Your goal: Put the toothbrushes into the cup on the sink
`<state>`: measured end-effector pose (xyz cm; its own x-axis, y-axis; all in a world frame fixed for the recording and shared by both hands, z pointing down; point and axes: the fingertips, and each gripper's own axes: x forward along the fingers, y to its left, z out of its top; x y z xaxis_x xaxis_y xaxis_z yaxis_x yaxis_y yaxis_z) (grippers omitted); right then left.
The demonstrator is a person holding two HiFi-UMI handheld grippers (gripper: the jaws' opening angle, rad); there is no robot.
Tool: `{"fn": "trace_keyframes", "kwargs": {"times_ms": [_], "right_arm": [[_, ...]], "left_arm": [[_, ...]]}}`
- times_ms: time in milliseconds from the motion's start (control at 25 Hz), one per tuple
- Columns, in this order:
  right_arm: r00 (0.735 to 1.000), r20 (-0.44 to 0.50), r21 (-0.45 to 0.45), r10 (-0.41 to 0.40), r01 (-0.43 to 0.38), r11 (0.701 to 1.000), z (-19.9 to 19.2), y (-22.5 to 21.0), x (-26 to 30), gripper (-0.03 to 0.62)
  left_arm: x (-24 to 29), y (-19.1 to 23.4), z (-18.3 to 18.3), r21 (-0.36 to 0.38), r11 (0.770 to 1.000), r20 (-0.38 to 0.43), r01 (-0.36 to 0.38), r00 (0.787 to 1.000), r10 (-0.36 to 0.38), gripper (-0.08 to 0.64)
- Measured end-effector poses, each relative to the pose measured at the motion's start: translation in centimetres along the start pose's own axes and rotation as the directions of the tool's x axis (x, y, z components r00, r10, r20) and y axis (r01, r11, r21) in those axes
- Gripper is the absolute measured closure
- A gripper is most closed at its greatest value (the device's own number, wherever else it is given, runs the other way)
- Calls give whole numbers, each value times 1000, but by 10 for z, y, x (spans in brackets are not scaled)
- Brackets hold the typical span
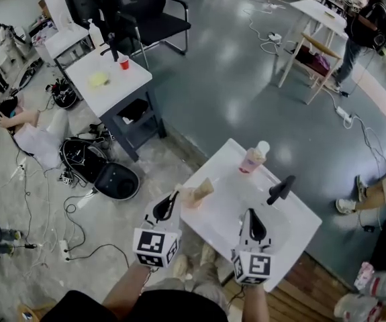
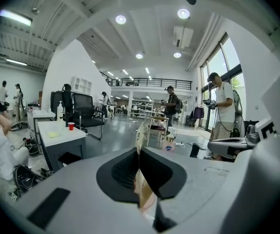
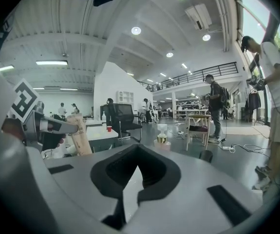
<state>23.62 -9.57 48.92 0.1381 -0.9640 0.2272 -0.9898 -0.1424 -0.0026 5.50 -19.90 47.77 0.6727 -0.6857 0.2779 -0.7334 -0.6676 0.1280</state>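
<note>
Sink (image 1: 227, 174) comes first: a white counter unit across the lower centre and right of the head view, hard and smooth, so anything dropped on it would skid. A black faucet (image 1: 281, 188) rises right of its middle. At the sink's far corner, upper centre of that view, stands the cup (image 1: 254, 158), pinkish and see-through with something white at its top. It looks light and tall, and I judge a sideways knock would tip it.

The smallest thing is the toothbrush packet (image 1: 201, 192), a flat tan paper sleeve with print on it. I take it for a wrapped toothbrush, though the brush itself doesn't show. It sits over the sink's near-left edge, well apart from the cup.

My left gripper (image 1: 174, 197) has its jaws closed on the packet. In the left gripper view the thin tan sleeve stands edge-on between the pads and sticks out past the tips. It should weigh almost nothing. The paper is soft and will crease or slide, while the brush inside ought to be stiff along its length. Pinching low across the flat faces, as I have it, leaves the long free end to go into the cup mouth first.

My right gripper (image 1: 250, 212) hangs over the basin at lower centre, jaws shut with nothing between them.
</note>
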Motion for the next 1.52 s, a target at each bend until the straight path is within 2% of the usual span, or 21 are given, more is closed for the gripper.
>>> {"fn": "trace_keyframes", "kwargs": {"times_ms": [880, 1520], "right_arm": [[990, -103, 34, 92, -89, 995, -55, -11, 56, 594], [983, -143, 51, 118, -112, 992, -76, -13, 68, 594]], "left_arm": [[58, 12, -63, -36, 997, -130, -67, 990, 62, 555], [71, 21, -78, -36, 995, -150, -95, 985, 88, 554]]}}
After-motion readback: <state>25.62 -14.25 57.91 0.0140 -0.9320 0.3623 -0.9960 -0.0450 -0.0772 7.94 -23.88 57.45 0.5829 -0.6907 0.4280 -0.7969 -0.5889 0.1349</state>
